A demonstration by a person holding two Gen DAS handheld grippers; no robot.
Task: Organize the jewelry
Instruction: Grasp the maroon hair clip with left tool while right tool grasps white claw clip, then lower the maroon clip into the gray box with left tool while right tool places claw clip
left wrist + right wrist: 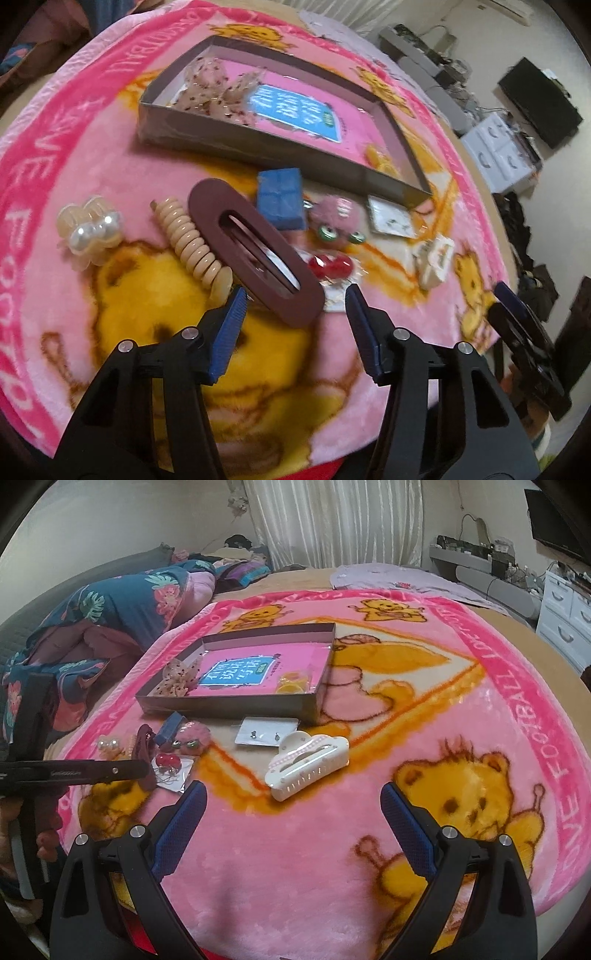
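Observation:
A maroon oval hair clip (pixel 255 243) lies on the pink blanket (pixel 122 173). Its near end sits between the fingertips of my left gripper (pixel 295 295), whose pads stand apart from it, so the gripper is open. Beside the clip are a beige spiral clip (pixel 192 243), a pearl clip (pixel 90 229), a small blue box (pixel 280 197), a pink fuzzy piece (pixel 334 218) and red earrings (pixel 328 267) on a card. My right gripper (pixel 291 788) is open and holds nothing, and a white claw clip (pixel 306 768) lies just beyond its tips.
A shallow grey tray (pixel 229 705) farther back holds a speckled bow (pixel 177 679) and yellow pieces (pixel 291 683). An earring card (pixel 266 731) lies in front of it. Folded bedding (pixel 110 620) is heaped at the left, and drawers (pixel 565 627) stand at the right.

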